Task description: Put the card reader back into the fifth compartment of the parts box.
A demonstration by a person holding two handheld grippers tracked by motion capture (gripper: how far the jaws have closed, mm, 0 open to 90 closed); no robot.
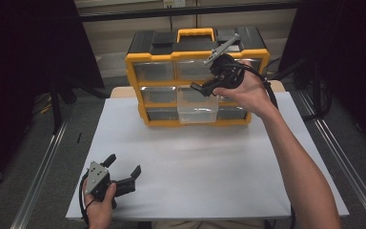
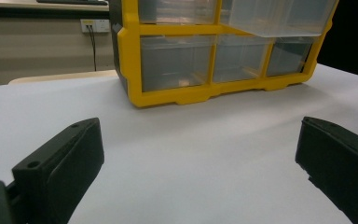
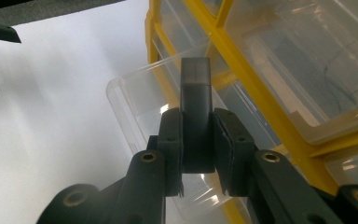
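Right gripper [image 3: 196, 154]: clamping a small dark block [image 3: 196, 100] between both pads, held upright, hovering above the pulled-out drawer.
Same gripper from above [image 1: 205, 87]: sitting in front of the organiser's middle row, hand behind it.
Dark block: jutting past the jaw tips; material and exact shape hard to tell, possibly plastic.
Open drawer [image 1: 198, 109]: clear plastic, middle column, sticking out over the white tabletop [image 1: 181, 157]; looking empty.
Organiser [image 1: 136, 78]: yellow frame, black top, handle upright, standing at the far edge of the tabletop.
Left gripper [image 1: 124, 168]: resting near the front left corner of the tabletop, jaws spread wide, gripping nothing.
Left gripper view: looking across bare white surface toward the organiser's bottom row [image 2: 205, 65].
Risk, drop: releasing too far forward and letting the block fall past the drawer's front lip onto the table.
Risk, knock: lowering at an angle and catching the drawer rim or the yellow divider above, tipping the block in the pads.
Risk, drawer: pressing down on the overhanging front and levering it out of its slot.
Edges: drawer walls thin and close on both sides of the block.
Open room: plenty of bare tabletop in front of the organiser for backing away.
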